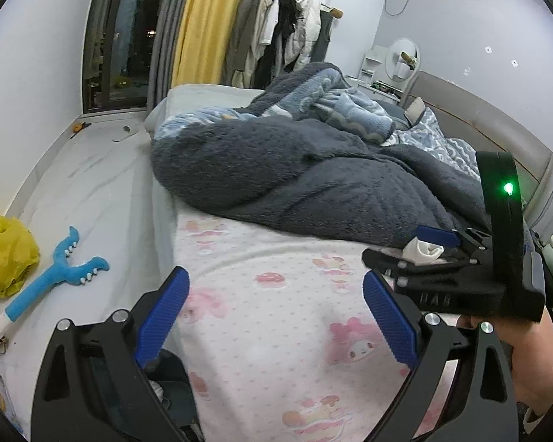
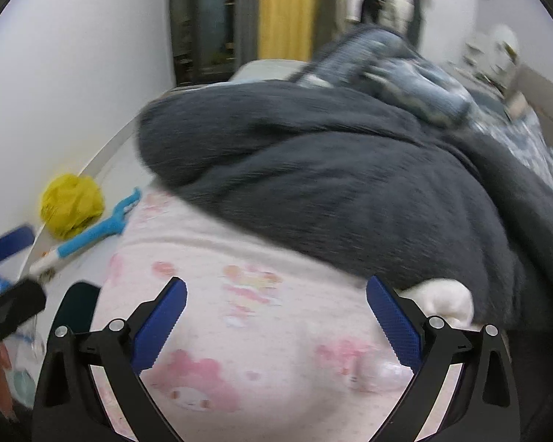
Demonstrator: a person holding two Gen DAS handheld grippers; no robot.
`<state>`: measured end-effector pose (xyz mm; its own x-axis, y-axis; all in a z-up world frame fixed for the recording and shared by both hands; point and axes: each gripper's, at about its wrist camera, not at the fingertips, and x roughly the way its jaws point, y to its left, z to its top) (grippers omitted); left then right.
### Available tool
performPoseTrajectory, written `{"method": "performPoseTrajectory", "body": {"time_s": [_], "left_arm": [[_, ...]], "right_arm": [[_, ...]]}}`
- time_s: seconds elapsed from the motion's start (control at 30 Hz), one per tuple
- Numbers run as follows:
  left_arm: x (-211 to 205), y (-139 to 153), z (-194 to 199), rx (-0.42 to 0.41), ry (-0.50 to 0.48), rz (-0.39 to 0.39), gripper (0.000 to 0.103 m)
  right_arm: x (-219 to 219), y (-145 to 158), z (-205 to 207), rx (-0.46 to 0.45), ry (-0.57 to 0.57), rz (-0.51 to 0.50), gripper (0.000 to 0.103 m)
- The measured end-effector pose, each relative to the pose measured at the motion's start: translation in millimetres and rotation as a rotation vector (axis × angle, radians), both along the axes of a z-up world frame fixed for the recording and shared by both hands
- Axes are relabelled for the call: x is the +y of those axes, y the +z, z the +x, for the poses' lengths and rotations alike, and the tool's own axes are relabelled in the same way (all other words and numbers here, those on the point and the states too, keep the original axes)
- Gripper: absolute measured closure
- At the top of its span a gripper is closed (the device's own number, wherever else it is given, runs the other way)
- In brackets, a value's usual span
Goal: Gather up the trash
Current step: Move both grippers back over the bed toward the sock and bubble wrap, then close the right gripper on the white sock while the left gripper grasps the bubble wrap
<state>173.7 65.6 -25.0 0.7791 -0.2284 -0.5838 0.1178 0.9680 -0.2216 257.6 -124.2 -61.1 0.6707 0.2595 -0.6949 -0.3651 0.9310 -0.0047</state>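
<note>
left wrist view: bed with a pale pink cartoon-print sheet [image 1: 276, 316] fills the middle, a rumpled dark grey fleece blanket [image 1: 295, 184] heaped across its far half.
left hand-held gripper [image 1: 274, 316]: blue-padded fingers spread wide over bare sheet, nothing between them; judged to be waiting while the other side works.
right hand-held gripper [image 1: 420, 248]: seen from the side at the blanket's near edge, level with the sheet, its fingers lying on either side of a crumpled white wad of tissue-like trash [image 1: 425, 248]; whether they press it i cannot tell here.
floor beside the bed: crumpled yellow plastic bag [image 1: 7, 254] by the wall, touching or nearly touching a light blue fork-ended plastic stick with a white handle [image 1: 51, 276]; the bag may be the place for trash, though that is a guess.

right wrist view: blurred, so fine detail is lost.
right hand-held gripper [image 2: 276, 326]: fingers set wide apart, empty space over pink sheet between them.
white wad [image 2: 448, 300]: tucked under the blanket's hem, just outside and beyond the right-side finger, not inside the gap; a sideways shift looks needed before closing.
yellow bag [image 2: 72, 204]: on the floor at left, well apart from the wad.
</note>
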Motion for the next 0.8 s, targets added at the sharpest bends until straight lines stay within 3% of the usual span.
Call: {"method": "performPoseTrajectory", "body": {"time_s": [0.33,0.8], "left_arm": [[-30,-6,12,0.014,-0.037,0.013,0.006],[-70,-16,25,0.034,-0.088,0.045,0.006]], "right_arm": [[-59,-14,23,0.037,-0.155,0.024,0.004],[-96,-30,44,0.052,-0.158,0.068,0.004]]}}
